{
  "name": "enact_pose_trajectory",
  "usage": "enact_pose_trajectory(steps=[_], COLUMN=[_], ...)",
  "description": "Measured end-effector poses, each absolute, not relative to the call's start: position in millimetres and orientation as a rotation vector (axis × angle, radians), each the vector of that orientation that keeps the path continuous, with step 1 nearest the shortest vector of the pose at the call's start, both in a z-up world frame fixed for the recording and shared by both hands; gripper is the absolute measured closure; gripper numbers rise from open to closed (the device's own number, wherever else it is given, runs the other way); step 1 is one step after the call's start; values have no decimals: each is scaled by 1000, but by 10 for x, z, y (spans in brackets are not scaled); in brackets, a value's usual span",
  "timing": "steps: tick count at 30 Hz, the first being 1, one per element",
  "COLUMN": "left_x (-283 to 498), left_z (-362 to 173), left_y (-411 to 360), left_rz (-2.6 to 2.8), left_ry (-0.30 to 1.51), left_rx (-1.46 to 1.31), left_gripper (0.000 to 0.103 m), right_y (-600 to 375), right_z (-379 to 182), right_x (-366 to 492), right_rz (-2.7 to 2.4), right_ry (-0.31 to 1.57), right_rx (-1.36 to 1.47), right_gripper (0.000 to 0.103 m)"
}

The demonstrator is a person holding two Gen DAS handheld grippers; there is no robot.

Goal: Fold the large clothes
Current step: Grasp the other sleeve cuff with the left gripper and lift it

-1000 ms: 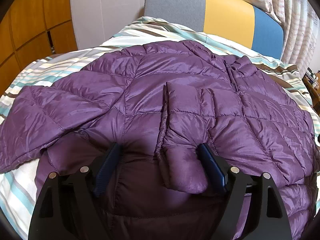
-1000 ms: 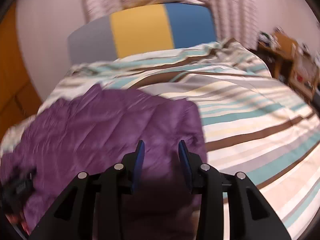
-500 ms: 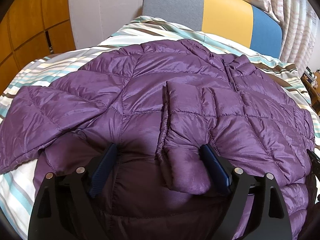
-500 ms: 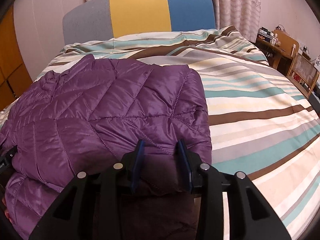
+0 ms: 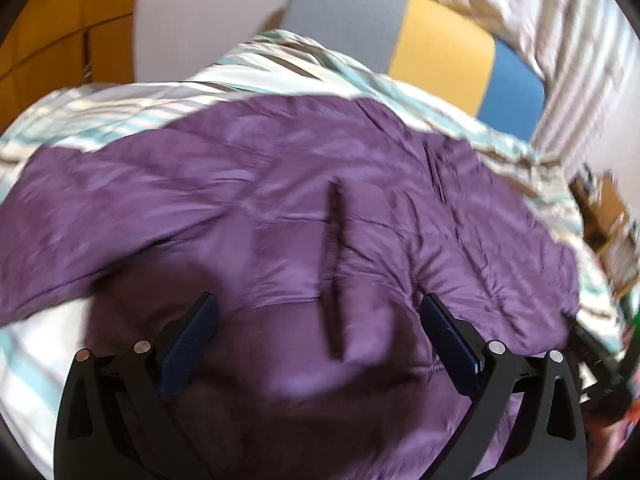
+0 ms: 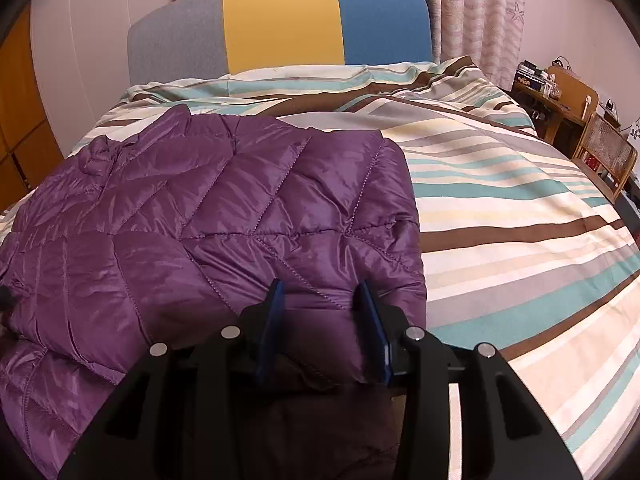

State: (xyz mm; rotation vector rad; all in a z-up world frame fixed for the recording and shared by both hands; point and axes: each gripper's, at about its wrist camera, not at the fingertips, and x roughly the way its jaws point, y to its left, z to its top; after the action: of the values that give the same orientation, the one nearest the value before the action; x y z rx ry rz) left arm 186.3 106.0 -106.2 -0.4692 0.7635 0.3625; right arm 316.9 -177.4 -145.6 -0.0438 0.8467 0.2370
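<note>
A purple quilted jacket (image 5: 280,184) lies spread on the striped bed, blurred in the left wrist view. My left gripper (image 5: 318,300) hovers over its near part with jaws spread wide and still opening. The folded sleeve (image 5: 372,280) lies loose between them, and neither pad presses it. In the right wrist view the jacket (image 6: 200,200) has its right side folded over. My right gripper (image 6: 320,286) has that folded edge between its pads; the puffy fabric fills the gap while the jaws are opening.
The striped duvet (image 6: 500,208) stretches to the right of the jacket. A grey, yellow and blue headboard (image 6: 280,24) stands at the far end. A wooden desk (image 6: 560,92) and chair (image 6: 608,148) sit at the right, and orange cupboards (image 5: 60,20) at the left.
My left jaws have spread wider off the sleeve and that view has swung and blurred. My right gripper has sunk to the bed with the folded jacket edge, its jaws slightly wider.
</note>
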Motion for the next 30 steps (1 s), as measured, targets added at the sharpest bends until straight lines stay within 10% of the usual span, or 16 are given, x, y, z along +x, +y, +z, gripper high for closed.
enact_pose_trajectory(steps=[21, 30], left_x=[-781, -1069], left_z=[-1189, -1222], left_y=[2749, 3171], left_rz=[1028, 1135], left_ry=[238, 104], left_rx=[-1055, -1176], left_gripper=[5, 23], right_y=[-1750, -1732], right_z=[-1456, -1456], right_x=[3177, 3179], right_rz=[235, 235], right_ry=[847, 848], right_rx=[-48, -55], right_gripper=[61, 61])
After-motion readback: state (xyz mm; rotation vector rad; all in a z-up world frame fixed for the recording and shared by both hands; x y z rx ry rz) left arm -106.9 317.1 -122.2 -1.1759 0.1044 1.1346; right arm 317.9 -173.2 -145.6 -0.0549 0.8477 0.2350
